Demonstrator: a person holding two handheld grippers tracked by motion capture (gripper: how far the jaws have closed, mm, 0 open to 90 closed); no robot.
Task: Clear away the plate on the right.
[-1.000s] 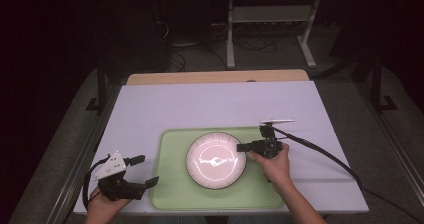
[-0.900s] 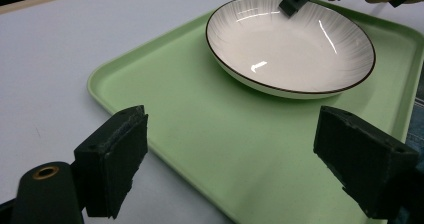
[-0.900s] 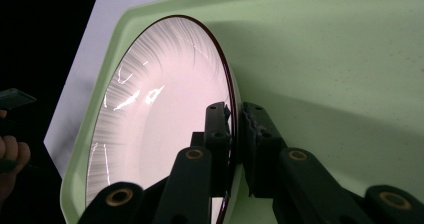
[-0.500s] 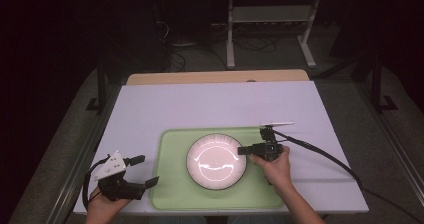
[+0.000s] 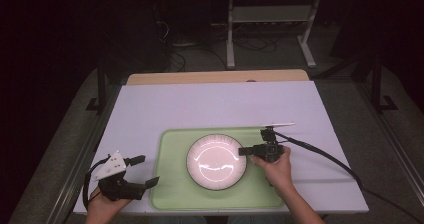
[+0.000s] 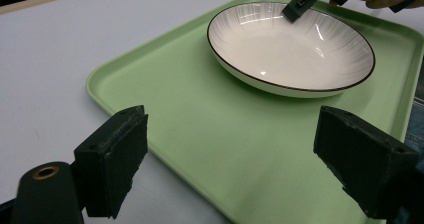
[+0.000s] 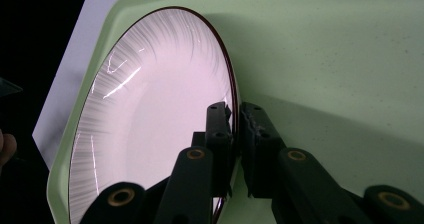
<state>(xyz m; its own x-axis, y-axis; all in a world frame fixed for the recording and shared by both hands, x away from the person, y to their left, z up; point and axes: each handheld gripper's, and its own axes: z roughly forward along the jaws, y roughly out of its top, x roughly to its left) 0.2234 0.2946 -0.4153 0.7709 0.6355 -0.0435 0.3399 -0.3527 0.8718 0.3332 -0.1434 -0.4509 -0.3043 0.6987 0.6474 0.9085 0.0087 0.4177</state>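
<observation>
Plate (image 5: 217, 160) position, high view: we see it lying flat in the middle of the green tray (image 5: 170, 194), which sits toward the near edge of the table (image 5: 200, 104). The right gripper (image 5: 244, 151) meets the plate's rim on the side facing the table's right edge. The left gripper (image 5: 146, 170) rests near the near left corner, apart from the tray, its jaws spread with nothing between them.

Left gripper view: the plate (image 6: 290, 49) is shallow, glazed white with a dark rim line. We judge it stiff, moderately heavy, breakable and slick under the pads. The right gripper (image 6: 294, 10) reaches over its far rim.

Right gripper view: the right gripper (image 7: 235, 129) has its jaws pressed together on the plate's rim (image 7: 231, 84), one pad inside, one outside. We judge the rim the only workable hold; a one-sided pinch invites the plate to pivot or slip, so a firm grip and a slow lift are advisable.
</observation>
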